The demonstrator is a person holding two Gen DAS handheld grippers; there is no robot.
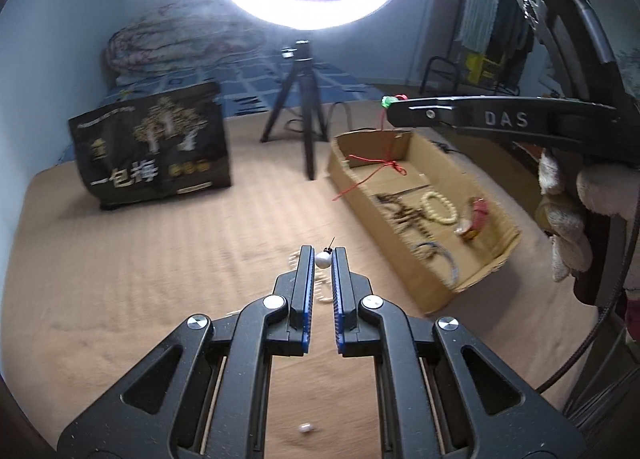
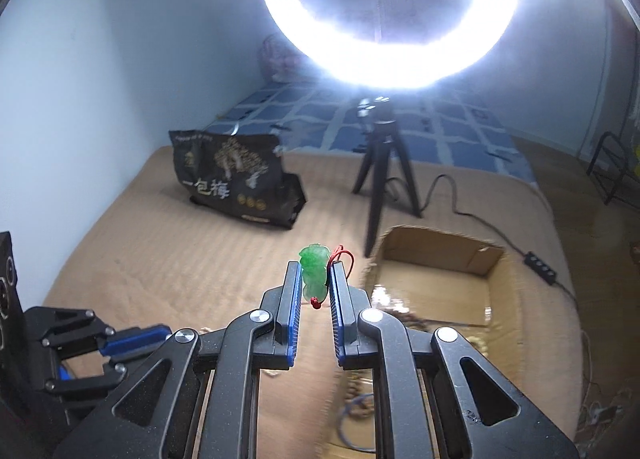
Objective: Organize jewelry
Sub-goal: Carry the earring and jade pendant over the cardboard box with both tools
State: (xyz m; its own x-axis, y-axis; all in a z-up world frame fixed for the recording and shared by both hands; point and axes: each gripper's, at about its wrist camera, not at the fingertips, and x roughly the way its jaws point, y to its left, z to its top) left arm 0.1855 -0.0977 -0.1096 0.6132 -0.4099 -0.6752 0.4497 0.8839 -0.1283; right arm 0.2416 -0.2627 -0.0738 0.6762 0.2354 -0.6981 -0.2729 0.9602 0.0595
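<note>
Left wrist view: my left gripper (image 1: 323,259) is clenched on a white pearl (image 1: 322,259), its beaded strand trailing on the tan bedspread (image 1: 160,259) just beside the cardboard box (image 1: 404,247). Inside the box lie a cream bead bracelet (image 1: 439,206) and other pieces — sorted, I judge.

Right wrist view: my right gripper (image 2: 316,279) grips a green jade pendant (image 2: 314,271) on a red cord — raised beside the box, not yet dropped in.

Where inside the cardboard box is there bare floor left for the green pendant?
The cardboard box is bare at its far end, by the tripod. Its near end is crowded with the bead bracelet, dark chains and a red piece.
</note>
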